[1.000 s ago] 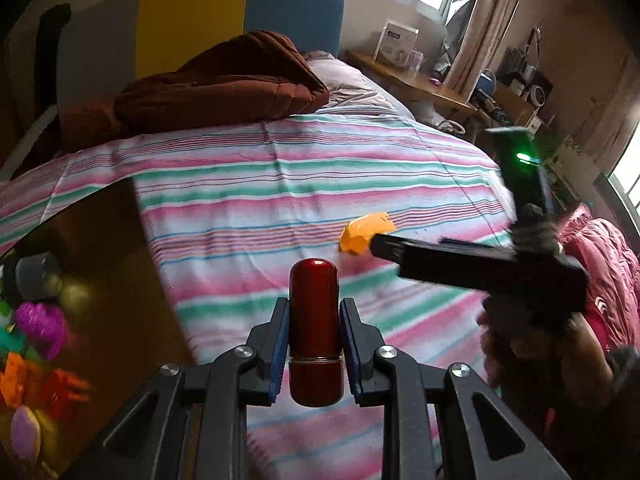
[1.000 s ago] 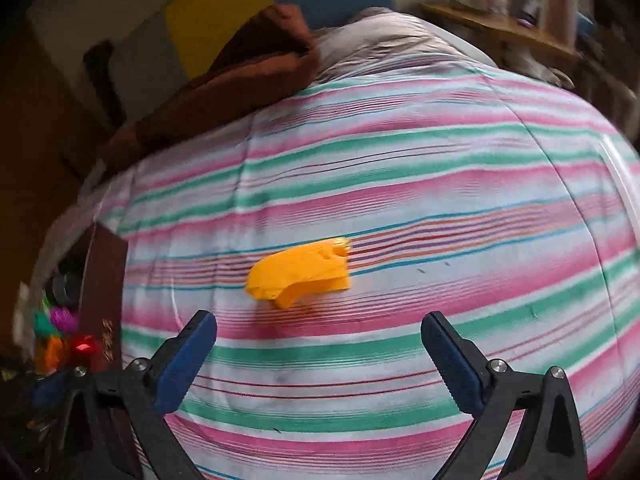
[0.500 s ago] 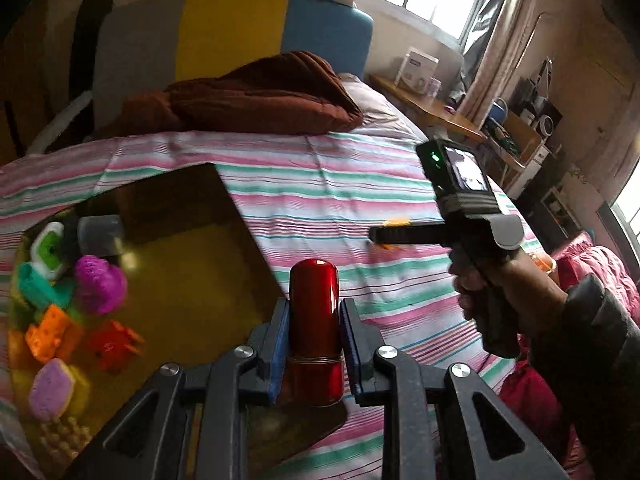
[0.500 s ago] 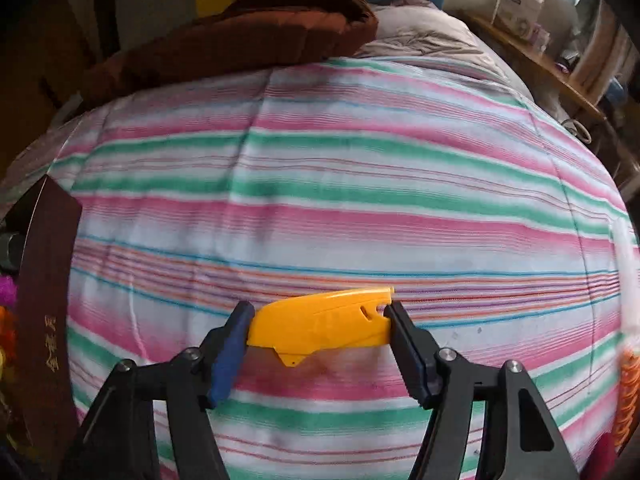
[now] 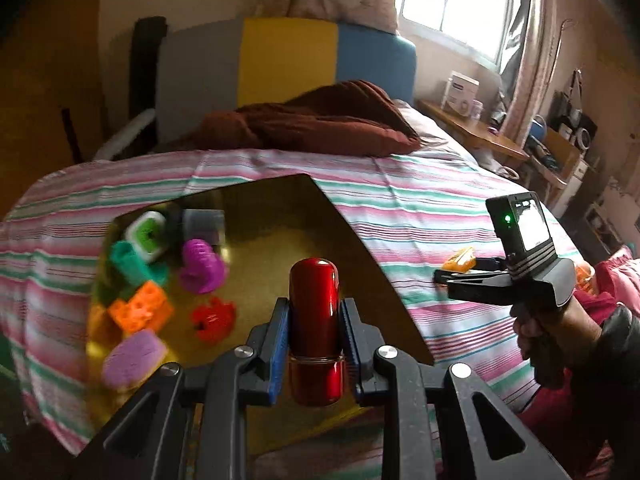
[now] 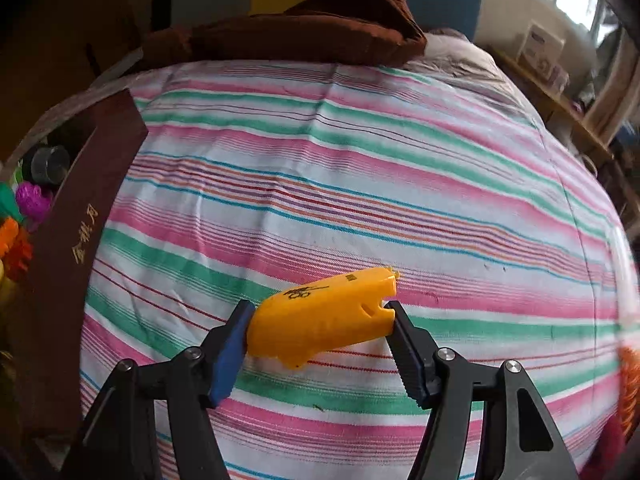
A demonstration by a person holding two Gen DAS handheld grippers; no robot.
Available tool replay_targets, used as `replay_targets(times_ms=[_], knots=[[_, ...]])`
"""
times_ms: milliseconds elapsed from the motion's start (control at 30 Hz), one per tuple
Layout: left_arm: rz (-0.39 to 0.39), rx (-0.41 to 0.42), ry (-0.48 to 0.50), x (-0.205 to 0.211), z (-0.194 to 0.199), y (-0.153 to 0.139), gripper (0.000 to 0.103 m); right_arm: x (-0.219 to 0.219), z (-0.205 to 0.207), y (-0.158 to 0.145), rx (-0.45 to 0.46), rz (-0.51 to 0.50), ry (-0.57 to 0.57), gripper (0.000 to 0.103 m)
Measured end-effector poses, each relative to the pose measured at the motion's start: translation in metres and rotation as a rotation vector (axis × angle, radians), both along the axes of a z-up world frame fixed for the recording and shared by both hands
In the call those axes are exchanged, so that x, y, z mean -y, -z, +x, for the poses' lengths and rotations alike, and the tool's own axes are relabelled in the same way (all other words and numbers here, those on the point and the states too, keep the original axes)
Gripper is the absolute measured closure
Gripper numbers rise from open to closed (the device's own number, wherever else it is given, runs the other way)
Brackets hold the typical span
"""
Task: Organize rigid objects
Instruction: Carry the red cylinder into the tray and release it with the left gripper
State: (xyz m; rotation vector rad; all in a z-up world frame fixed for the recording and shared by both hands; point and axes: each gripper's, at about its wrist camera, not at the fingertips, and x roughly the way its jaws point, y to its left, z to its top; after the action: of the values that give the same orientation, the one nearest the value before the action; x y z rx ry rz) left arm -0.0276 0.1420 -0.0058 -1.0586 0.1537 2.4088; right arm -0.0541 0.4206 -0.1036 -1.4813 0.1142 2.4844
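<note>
While the left gripper (image 5: 313, 340) clamps a red capsule (image 5: 315, 328) upright above the box (image 5: 360, 240) of small toys, the right gripper (image 6: 320, 330) to the box's right pinches an orange plastic piece (image 6: 324, 316) end to end over the striped bedsheet (image 6: 360, 184); a brown blanket (image 5: 320, 124) lies beyond the box.

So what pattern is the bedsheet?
The bedsheet has pink, green and white stripes with thin blue and red lines; right wrist view shows it best.

Striped bed (image 6: 360, 184) w/ box (image 6: 68, 248), blanket (image 6: 304, 28)
</note>
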Motion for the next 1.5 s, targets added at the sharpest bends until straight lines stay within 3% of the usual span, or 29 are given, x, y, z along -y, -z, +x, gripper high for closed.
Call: replay_targets(times_ms=[300,400,633,1000,1133,1267,1500], knots=[[-0.019,-0.037,-0.072,0.037,0.015,-0.006,0.079,0.000,-0.001,0.003,-0.017,0.001,0.000,0.037],[-0.016,-0.025,-0.084,0.044,0.017,-0.004,0.079,-0.006,-0.002,0.005,-0.018,-0.040,0.012,0.036],[-0.009,0.013,-0.106,0.061,0.020,0.006,0.079,-0.002,-0.004,0.003,-0.020,-0.016,0.004,0.036],[0.156,0.144,-0.207,0.129,0.008,0.012,0.079,-0.001,-0.005,0.001,-0.018,-0.009,0.002,0.037],[0.197,0.181,-0.158,0.119,0.000,0.015,0.079,0.000,-0.007,0.001,-0.015,-0.005,0.000,0.037],[0.182,0.204,-0.125,0.096,-0.014,0.022,0.079,0.000,-0.007,0.001,-0.014,-0.002,-0.001,0.037],[0.097,0.279,-0.142,0.072,-0.044,0.054,0.079,0.000,-0.007,0.001,-0.013,-0.004,-0.002,0.037]])
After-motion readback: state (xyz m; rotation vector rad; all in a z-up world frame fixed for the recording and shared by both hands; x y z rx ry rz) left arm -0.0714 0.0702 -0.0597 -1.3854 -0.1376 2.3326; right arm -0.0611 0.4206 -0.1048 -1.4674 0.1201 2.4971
